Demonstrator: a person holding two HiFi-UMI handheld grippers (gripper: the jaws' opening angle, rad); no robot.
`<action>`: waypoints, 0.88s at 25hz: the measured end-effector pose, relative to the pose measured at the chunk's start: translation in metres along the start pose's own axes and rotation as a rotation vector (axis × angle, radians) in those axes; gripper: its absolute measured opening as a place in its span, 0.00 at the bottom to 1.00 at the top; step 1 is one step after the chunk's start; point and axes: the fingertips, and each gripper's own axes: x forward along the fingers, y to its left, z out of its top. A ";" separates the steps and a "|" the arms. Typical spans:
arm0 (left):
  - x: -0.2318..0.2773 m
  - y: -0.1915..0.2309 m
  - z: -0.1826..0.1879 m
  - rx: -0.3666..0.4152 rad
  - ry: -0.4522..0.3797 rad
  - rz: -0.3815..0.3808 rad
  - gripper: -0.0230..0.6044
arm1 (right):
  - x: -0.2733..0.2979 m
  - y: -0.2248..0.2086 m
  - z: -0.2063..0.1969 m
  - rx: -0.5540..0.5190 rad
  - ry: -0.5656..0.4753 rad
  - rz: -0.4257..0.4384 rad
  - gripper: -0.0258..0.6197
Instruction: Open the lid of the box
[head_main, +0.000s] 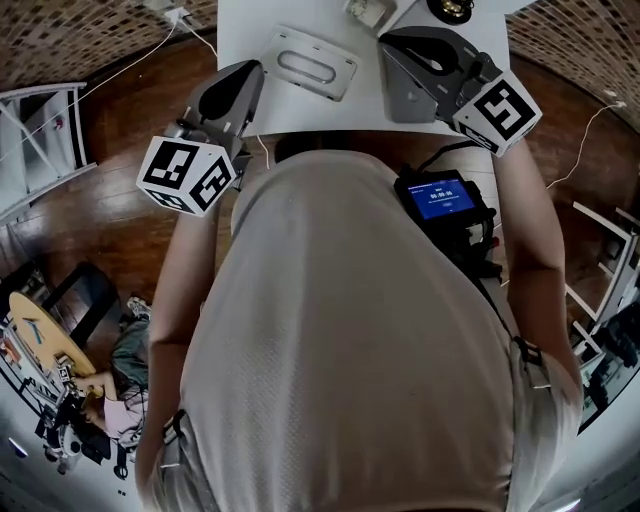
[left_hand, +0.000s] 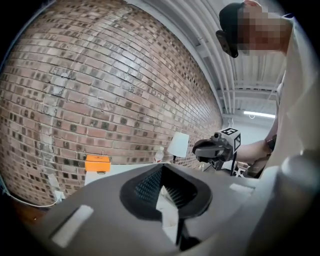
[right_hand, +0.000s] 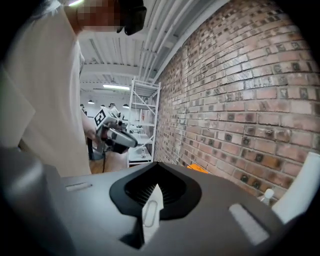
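The box (head_main: 310, 62) is white and flat, with an oval recess in its closed lid, and it lies on the white table (head_main: 245, 30) in the head view. My left gripper (head_main: 248, 78) hangs over the table's near edge, left of the box and not touching it. My right gripper (head_main: 395, 48) hovers just right of the box, also apart from it. In the left gripper view the left gripper (left_hand: 162, 187) points at a brick wall, ribbed pads together with nothing held. The right gripper (right_hand: 156, 187) in its own view is likewise shut and empty.
An orange case (left_hand: 97, 163) and a white lamp (left_hand: 178, 144) stand on the table by the brick wall. Small items (head_main: 365, 10) sit at the table's far edge. White shelving (right_hand: 142, 125) stands on the wooden floor. A blue-screened device (head_main: 440, 197) hangs at the person's waist.
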 end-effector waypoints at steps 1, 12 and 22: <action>0.000 -0.006 0.004 0.003 -0.001 -0.008 0.04 | -0.003 0.006 0.010 0.016 -0.028 0.017 0.04; -0.001 -0.026 0.016 0.025 -0.002 -0.042 0.04 | -0.007 0.046 0.025 -0.038 -0.025 0.158 0.04; -0.004 -0.028 0.013 0.029 0.003 -0.036 0.04 | -0.006 0.046 0.023 -0.063 -0.005 0.165 0.04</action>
